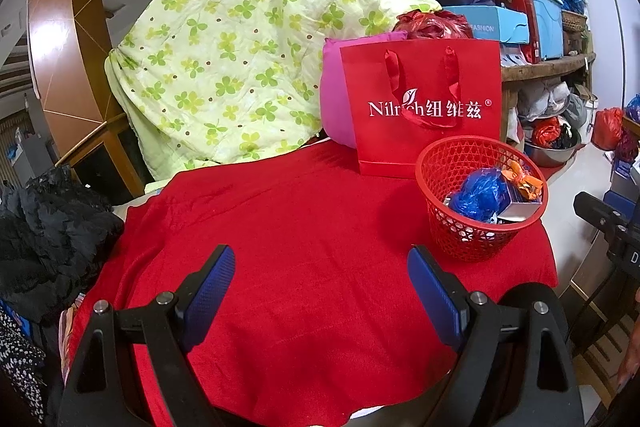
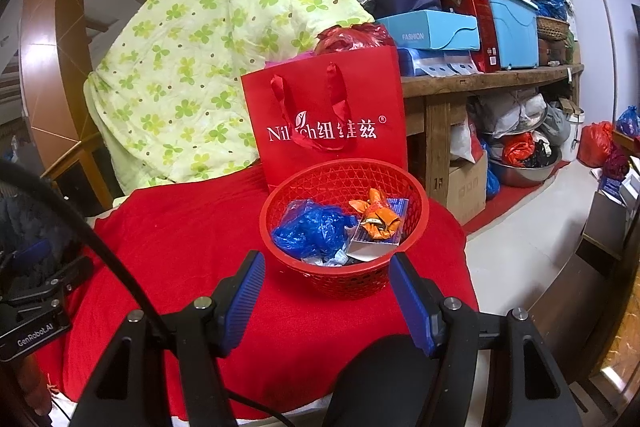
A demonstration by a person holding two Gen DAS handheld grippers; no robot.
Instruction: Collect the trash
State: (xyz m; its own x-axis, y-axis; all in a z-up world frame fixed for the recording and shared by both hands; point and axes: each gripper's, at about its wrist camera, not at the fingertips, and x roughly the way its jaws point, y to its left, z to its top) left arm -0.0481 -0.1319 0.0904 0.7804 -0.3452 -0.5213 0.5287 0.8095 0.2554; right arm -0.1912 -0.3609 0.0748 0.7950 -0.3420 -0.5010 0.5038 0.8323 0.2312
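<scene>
A red mesh basket (image 1: pixel 460 239) (image 2: pixel 340 283) stands on the red cloth (image 1: pixel 304 227) (image 2: pixel 180 227) at its right side. Inside lie a crumpled blue plastic bag (image 1: pixel 480 193) (image 2: pixel 312 229), an orange wrapper (image 1: pixel 524 181) (image 2: pixel 376 215) and a small box or card (image 2: pixel 372 247). My left gripper (image 1: pixel 320 259) is open and empty above bare cloth, left of the basket. My right gripper (image 2: pixel 326 267) is open and empty, just in front of the basket.
A red paper gift bag (image 1: pixel 424 131) (image 2: pixel 352 99) stands behind the basket, with a pink cushion (image 1: pixel 332 99) and a green-patterned quilt (image 1: pixel 240 39) (image 2: pixel 192 59) beside it. Black clothing (image 1: pixel 48 235) lies left. A cluttered wooden shelf (image 2: pixel 492 79) stands right; floor beyond.
</scene>
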